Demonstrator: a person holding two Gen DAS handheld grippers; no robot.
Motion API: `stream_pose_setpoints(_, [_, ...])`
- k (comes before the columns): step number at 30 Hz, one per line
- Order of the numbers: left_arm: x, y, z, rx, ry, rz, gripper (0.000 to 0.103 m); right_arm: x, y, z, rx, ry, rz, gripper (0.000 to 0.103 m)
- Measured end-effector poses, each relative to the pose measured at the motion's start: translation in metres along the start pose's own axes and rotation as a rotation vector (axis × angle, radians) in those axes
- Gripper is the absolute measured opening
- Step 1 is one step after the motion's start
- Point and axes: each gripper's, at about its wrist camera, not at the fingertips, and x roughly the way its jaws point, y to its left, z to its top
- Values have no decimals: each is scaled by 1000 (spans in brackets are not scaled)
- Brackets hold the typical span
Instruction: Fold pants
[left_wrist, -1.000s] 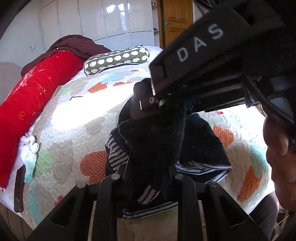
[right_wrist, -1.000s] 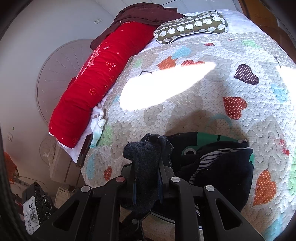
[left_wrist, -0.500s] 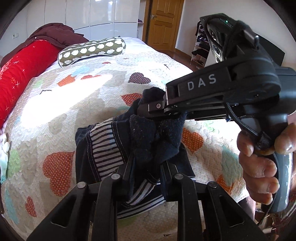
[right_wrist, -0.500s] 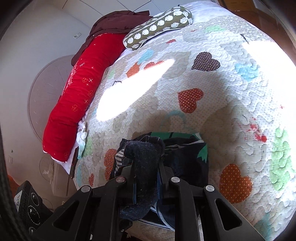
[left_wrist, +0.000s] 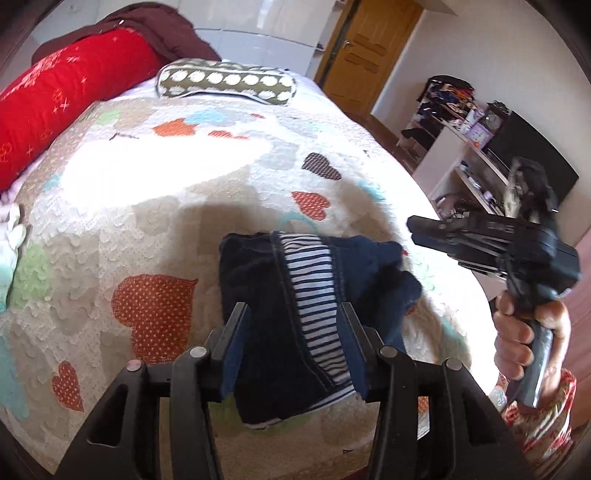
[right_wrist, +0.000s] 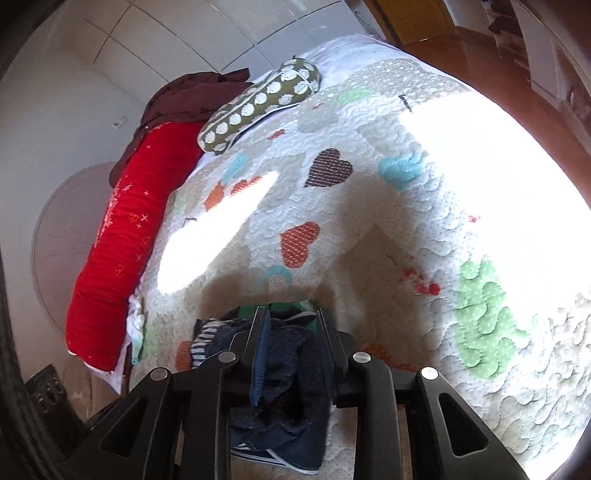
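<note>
The dark navy pants (left_wrist: 280, 295) with a striped panel lie bunched on the quilted bed near its front edge. My left gripper (left_wrist: 295, 314) stands open above them, fingers apart on either side of the striped panel. The right gripper (left_wrist: 417, 230) shows in the left wrist view, held in a hand to the right, away from the pants. In the right wrist view the right gripper (right_wrist: 291, 321) is open over the pants (right_wrist: 288, 369), with cloth between its fingers but not pinched.
The heart-patterned quilt (left_wrist: 184, 206) covers the bed. A red bolster (left_wrist: 62, 92) lies along the left edge, and a green dotted pillow (left_wrist: 225, 81) lies at the head. A door (left_wrist: 373, 51) and shelves (left_wrist: 472, 155) stand to the right.
Both grippers have opened and let go of the pants. The pants have dropped flat onto the quilt. The right gripper has drawn back to the right.
</note>
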Motion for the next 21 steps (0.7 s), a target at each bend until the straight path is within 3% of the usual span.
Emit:
stream_pose_setpoints(2, [15,4,-5,-26,40,9,47,5,13,-6,-14,23,97,27])
stream_pose_setpoints(4, [28,-1,-15,-19,77,23,47,15,18,-16,-6,68,142,27])
stream_pose_setpoints(8, [39,-13,-31,33,95,73,47,35,4,-43,30,118,74,27])
stream_pose_setpoints(12, [40,-19,-35,66,87,81,47,34,-20,-60,46,73,-12,21])
stream_pose_setpoints(15, [37,-18,-33,57,87,75,47,24,-21,-59,62,51,10,21])
stream_pose_setpoints(18, [26,-15,-32,33,75,64,47,4,-8,-59,6,-30,-30,22])
stream_pose_setpoints(21, [10,-6,-33,-13,47,67,47,-7,3,-73,-45,-56,3,23])
